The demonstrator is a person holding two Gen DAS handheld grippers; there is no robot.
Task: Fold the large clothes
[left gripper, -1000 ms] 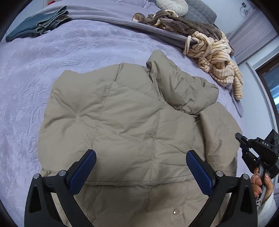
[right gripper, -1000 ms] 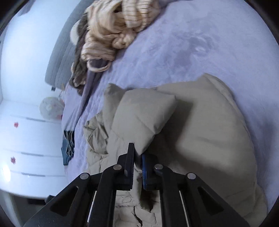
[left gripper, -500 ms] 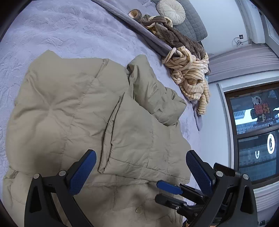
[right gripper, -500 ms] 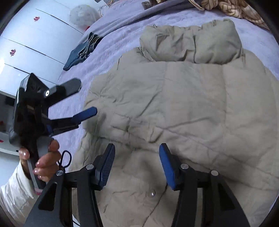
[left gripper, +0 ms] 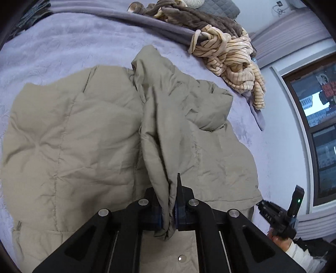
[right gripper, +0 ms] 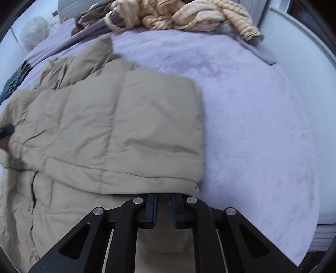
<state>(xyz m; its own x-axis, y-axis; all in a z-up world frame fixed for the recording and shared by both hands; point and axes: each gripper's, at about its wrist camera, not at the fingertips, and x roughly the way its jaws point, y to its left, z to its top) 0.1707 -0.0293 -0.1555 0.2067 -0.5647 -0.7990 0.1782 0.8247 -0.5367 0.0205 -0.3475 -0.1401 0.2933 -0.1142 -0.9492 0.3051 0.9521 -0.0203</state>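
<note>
Right now I have my left gripper (left gripper: 168, 212) clamped on a bunched fold of the beige puffer jacket (left gripper: 69, 136), its jaws having just come together with the fabric pinched between the blue pads; the pinched ridge runs from the jaws away toward the far collar end. No containers show in either view, so everything simply lies on the lavender bedspread (left gripper: 69, 46). Most of the jacket lies flat across the near middle of the bed, its long axis running from my near edge toward the far side, collar end pointing far and hem nearest me, with a snap button (left gripper: 181, 257) showing on the hem below the left jaws. From the right wrist view, a quilted panel of the jacket is folded over the body, its outer edge lying on the bedspread to the right. My right gripper (right gripper: 163, 212) sits at that panel's near edge with its jaws nearly together after opening and closing again; I see only a narrow gap and cannot tell whether any fabric is caught in it. A striped cream garment (left gripper: 233, 61) and a brown blanket (left gripper: 199, 19) are heaped at the far right, well apart from the jacket.
</note>
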